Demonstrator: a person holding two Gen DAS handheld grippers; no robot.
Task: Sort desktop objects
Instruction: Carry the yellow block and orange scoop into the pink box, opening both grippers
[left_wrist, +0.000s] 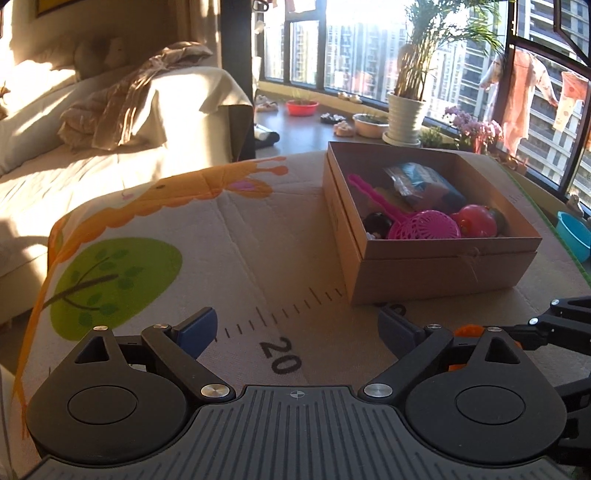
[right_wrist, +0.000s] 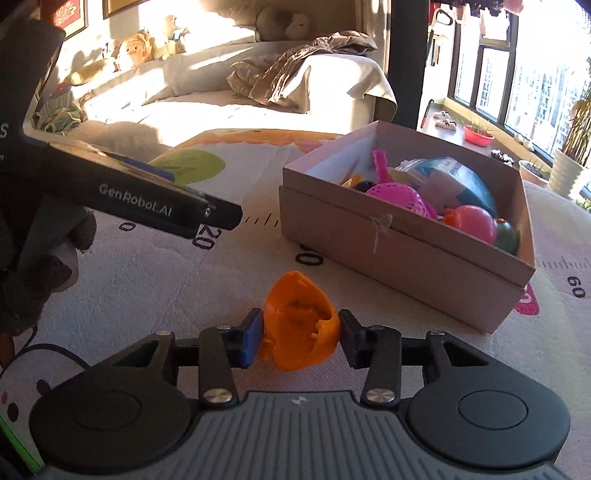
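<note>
My right gripper (right_wrist: 297, 332) is shut on an orange plastic toy (right_wrist: 299, 328), a hollow cup-like shape, just above the printed mat. Its blue pads press on both sides of the toy. Ahead and to the right stands an open cardboard box (right_wrist: 388, 236) holding a pink strainer scoop (right_wrist: 395, 194), a red ball toy (right_wrist: 474, 221), a green ball (right_wrist: 506, 232) and a blue packet (right_wrist: 454, 177). My left gripper (left_wrist: 295, 328) is open wide over the mat with nothing between its fingers; the box (left_wrist: 443, 258) lies ahead to its right. A sliver of the orange toy (left_wrist: 469, 329) shows at the right.
The play mat (left_wrist: 229, 236) with ruler marks and a giraffe print covers the surface. A gloved hand (right_wrist: 37, 277) holds the left gripper at the left of the right wrist view. A sofa (left_wrist: 122, 158) lies behind, and a blue bowl (left_wrist: 574, 230) sits off the mat's right edge.
</note>
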